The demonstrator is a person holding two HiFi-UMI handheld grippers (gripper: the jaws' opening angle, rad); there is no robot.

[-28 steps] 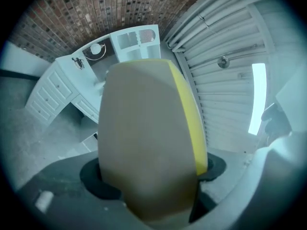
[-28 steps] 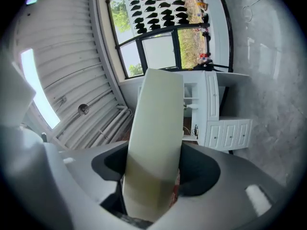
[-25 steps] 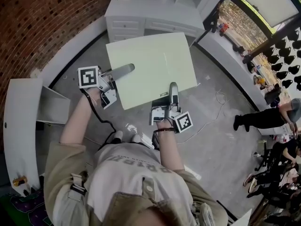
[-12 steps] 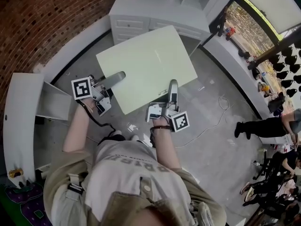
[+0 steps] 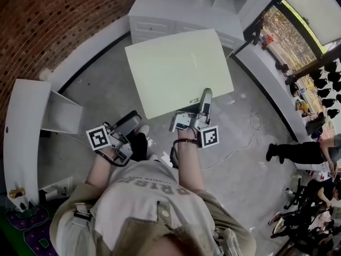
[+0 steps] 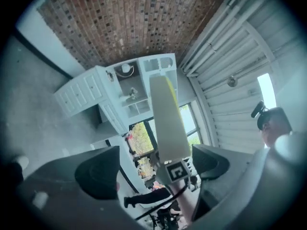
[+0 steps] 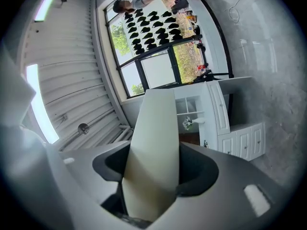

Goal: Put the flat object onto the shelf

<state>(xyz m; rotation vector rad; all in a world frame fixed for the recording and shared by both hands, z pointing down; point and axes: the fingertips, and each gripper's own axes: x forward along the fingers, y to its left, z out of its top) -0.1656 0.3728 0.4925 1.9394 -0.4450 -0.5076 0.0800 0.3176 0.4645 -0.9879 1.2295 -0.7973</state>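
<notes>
The flat object is a large pale green board [image 5: 178,71], held out level in front of me. My right gripper [image 5: 205,97] is shut on its near edge; in the right gripper view the board [image 7: 153,147] fills the gap between the jaws [image 7: 153,174] and is pinched by both pads. My left gripper [image 5: 130,122] hangs low at my left knee, clear of the board, open and empty. In the left gripper view the board [image 6: 165,114] shows edge-on beyond the spread jaws [image 6: 154,169]. The white shelf unit [image 5: 181,7] stands past the board's far edge.
A brick wall [image 5: 48,20] curves along the left. A second white shelf piece [image 5: 32,127] stands at the left. A cable [image 5: 250,127] lies on the concrete floor at the right, and a person [image 5: 298,151] stands by the windows.
My left gripper has let go of the board's left edge and dropped down toward my left leg. The board, now held by the right gripper alone, has shifted right and away.
</notes>
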